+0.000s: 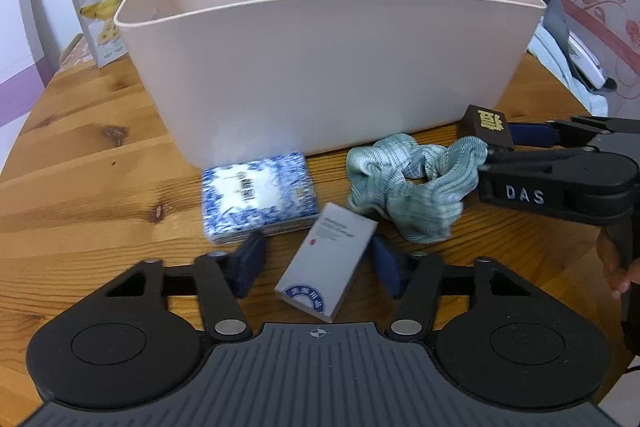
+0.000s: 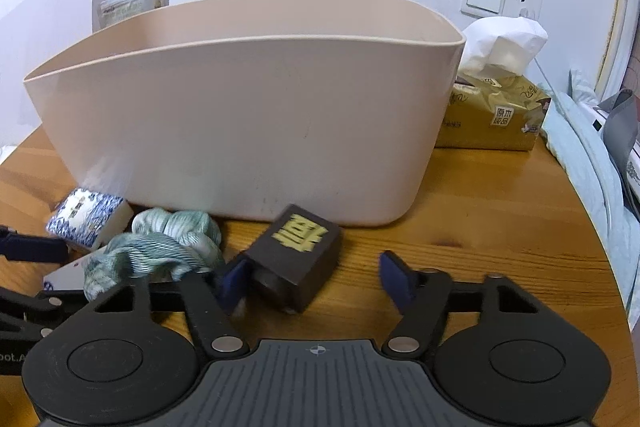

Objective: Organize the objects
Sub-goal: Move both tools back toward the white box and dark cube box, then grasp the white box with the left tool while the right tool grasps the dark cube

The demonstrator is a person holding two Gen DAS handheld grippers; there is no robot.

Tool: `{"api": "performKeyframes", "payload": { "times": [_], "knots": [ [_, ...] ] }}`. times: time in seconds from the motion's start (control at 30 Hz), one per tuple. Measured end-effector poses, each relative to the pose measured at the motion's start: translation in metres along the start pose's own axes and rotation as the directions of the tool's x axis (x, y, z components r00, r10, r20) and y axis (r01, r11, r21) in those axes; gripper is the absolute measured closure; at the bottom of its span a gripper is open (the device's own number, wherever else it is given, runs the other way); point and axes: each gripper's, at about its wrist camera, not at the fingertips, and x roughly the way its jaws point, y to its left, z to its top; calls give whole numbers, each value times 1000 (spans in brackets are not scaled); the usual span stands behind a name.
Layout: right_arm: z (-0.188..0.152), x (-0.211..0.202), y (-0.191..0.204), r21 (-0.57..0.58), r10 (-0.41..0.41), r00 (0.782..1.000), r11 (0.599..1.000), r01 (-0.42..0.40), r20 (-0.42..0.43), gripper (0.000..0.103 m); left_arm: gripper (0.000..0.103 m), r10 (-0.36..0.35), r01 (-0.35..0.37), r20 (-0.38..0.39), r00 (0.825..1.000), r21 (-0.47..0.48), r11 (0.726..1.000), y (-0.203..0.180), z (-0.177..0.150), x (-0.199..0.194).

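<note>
Lettering "DAS" marks the right tool [image 1: 490, 143], spread beside the dark box [image 2: 298, 263]; left tool [image 1: 320, 267] likewise spread.

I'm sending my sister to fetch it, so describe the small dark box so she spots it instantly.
Find the big pink tub on the wooden table. In front of it, right of the crumpled green cloth, sits the dark box, the only one with a gold character on top.

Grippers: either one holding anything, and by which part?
Nothing held. Left gripper is open around the grey-white rectangular box; right gripper is open around the dark brown gold-lettered box.
</note>
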Motion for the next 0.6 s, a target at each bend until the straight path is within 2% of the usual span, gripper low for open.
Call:
{"api": "performKeyframes", "payload": {
  "times": [0.07, 0.17, 0.6],
  "knots": [
    [0, -1, -1, 5, 0, 1000, 1000, 0, 8, 57, 64, -9, 9, 2, 1000, 12, 1000, -1, 0, -1],
    [-1, -3, -4, 9, 11, 1000, 1000, -11, 7, 57, 70, -13, 13, 3, 1000, 22, 1000, -3, 0, -2],
    [-12, -22, -6, 5, 29, 1000, 1000, -29, -8, 57, 72, -2, 1, 3, 1000, 16, 1000, -1, -4, -6]
  ]
}}
